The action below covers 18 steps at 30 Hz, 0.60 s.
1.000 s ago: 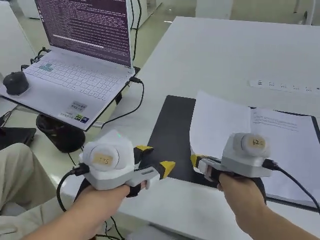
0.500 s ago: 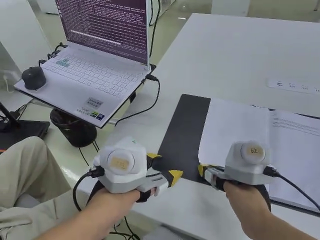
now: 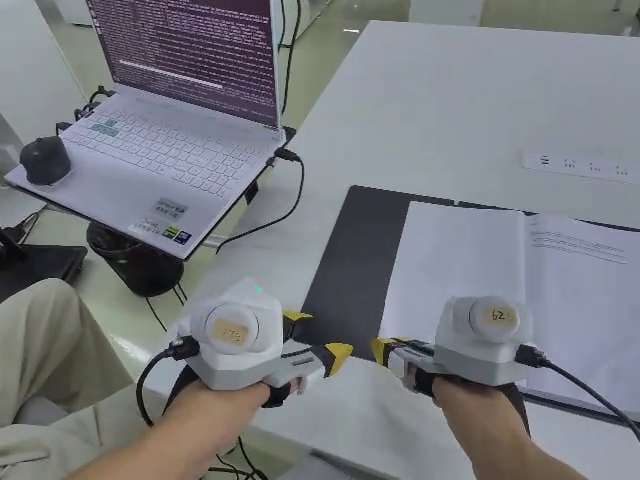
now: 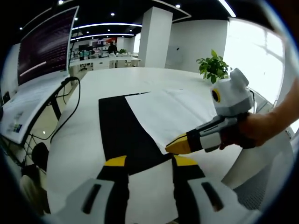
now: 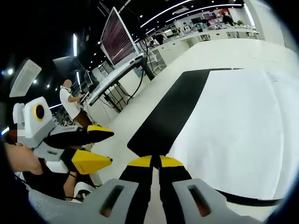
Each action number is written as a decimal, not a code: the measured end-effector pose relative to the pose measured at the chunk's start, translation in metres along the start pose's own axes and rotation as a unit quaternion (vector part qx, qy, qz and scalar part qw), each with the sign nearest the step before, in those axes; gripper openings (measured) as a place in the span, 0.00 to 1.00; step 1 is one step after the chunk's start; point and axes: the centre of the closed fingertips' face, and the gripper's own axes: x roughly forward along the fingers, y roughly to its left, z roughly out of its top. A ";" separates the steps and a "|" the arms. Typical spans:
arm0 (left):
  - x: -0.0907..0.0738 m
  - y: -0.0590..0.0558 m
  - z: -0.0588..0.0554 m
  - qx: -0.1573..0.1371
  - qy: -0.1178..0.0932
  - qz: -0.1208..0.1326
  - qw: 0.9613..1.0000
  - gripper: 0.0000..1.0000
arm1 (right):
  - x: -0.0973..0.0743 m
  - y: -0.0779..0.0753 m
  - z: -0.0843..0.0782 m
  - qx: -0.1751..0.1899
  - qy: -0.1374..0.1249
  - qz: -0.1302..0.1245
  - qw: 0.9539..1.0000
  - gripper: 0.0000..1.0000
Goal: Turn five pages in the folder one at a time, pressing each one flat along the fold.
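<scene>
While page (image 3: pixel 455 265) lies flat | right gripper (image 3: pixel 382 348) closed at its corner

- An open-plan office: a long white surface (image 3: pixel 450 110) in front, with rows of more desks (image 4: pixel 105 59) farther back.
- A laptop (image 3: pixel 165 130) showing lines of text on a dark screen sits on a raised stand (image 3: pixel 135 262), with a black mouse (image 3: pixel 45 158) next to it.
- A white power strip (image 3: pixel 580 163) lies on the surface.
- Strip lights (image 5: pixel 168 8) run along a dark ceiling; a white column (image 4: pixel 154 37) and a potted plant (image 4: pixel 214 67) stand beyond the surface.
</scene>
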 end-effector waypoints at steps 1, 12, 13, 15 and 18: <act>0.005 -0.005 0.001 0.005 0.002 -0.005 1.000 0.36 | -0.007 -0.002 0.010 0.011 -0.024 0.003 1.000 0.03; 0.075 -0.043 0.002 0.067 0.017 -0.059 0.996 0.20 | -0.061 -0.063 0.043 0.053 -0.096 -0.033 0.993 0.03; 0.082 -0.045 0.000 0.070 0.023 -0.059 0.996 0.19 | -0.067 -0.073 0.041 0.060 -0.094 -0.039 0.993 0.03; 0.091 -0.045 -0.002 0.064 0.024 -0.054 0.996 0.16 | -0.079 -0.089 0.042 0.067 -0.103 -0.051 0.991 0.03; 0.100 -0.041 -0.012 0.071 0.044 -0.036 0.996 0.12 | -0.101 -0.115 0.039 0.088 -0.116 -0.076 0.986 0.04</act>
